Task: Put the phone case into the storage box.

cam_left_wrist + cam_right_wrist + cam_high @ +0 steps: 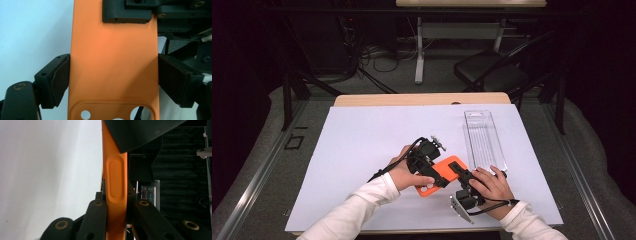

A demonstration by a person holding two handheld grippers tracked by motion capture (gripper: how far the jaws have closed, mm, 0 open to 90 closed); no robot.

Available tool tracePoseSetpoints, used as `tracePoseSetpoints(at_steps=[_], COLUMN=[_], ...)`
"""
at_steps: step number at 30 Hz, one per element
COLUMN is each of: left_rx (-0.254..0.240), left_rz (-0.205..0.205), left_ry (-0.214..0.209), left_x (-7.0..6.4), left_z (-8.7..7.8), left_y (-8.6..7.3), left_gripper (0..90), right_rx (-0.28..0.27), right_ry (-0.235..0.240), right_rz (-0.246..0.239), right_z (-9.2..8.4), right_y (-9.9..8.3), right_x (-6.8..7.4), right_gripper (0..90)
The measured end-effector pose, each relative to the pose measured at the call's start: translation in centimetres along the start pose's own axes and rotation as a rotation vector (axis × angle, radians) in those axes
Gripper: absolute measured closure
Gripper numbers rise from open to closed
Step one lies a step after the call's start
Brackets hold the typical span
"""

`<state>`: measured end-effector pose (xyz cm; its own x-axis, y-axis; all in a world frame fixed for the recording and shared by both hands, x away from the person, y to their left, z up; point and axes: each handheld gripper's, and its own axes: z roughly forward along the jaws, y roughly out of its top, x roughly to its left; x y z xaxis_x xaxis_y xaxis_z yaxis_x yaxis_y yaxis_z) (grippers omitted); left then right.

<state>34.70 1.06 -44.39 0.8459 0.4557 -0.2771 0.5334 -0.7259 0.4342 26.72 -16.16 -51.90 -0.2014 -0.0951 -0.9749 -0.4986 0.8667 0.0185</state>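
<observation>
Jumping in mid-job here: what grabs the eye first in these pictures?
The bright orange plastic phone case stands out, held above the white sheet near the table's front edge. The left gripper clamps it across its width, and the right gripper is shut on its thin edge. To the right of them lies a long clear plastic tray, apart from both.

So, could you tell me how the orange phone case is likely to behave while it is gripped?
The orange phone case is a thin open shell, so it is probably light and slightly bendable. The left gripper spans its width and the right gripper pinches its edge, so squeezing may flex it.
</observation>
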Motion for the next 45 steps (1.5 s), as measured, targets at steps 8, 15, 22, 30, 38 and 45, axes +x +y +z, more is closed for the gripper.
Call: tracePoseSetpoints(at_steps=[8, 15, 22, 30, 38, 45], left_rx=[-0.009, -0.020, -0.031, -0.024, -0.039, -0.052], left_rz=[-0.013, -0.020, 0.012, 0.023, 0.043, 0.040], left_ry=[-0.015, -0.020, 0.001, 0.006, 0.001, 0.017], left_x=[0.1, 0.1, -0.1, -0.2, -0.3, -0.2], left_z=[0.0, -0.1, -0.1, 0.0, -0.4, -1.3], left_y=[0.0, 0.0, -0.1, -0.1, -0.3, -0.6], left_gripper=[15.2, 15.0, 13.7, 10.8, 6.1, 5.9], right_rx=[-0.001, -0.006, 0.003, 0.003, 0.011, 0.030], right_ry=[-0.008, -0.015, -0.009, -0.001, 0.011, 0.027], right_rz=[0.016, 0.036, 0.035, 0.041, 0.044, 0.053], right_z=[0.0, 0.0, 0.0, 0.0, 0.1, 0.0], right_y=[0.0, -0.1, -0.2, -0.3, -0.5, -0.9], right_x=[-0.1, -0.1, -0.3, -0.3, -0.2, -0.1], right_gripper=[85.6, 85.6, 85.6, 85.6, 85.6, 85.6])
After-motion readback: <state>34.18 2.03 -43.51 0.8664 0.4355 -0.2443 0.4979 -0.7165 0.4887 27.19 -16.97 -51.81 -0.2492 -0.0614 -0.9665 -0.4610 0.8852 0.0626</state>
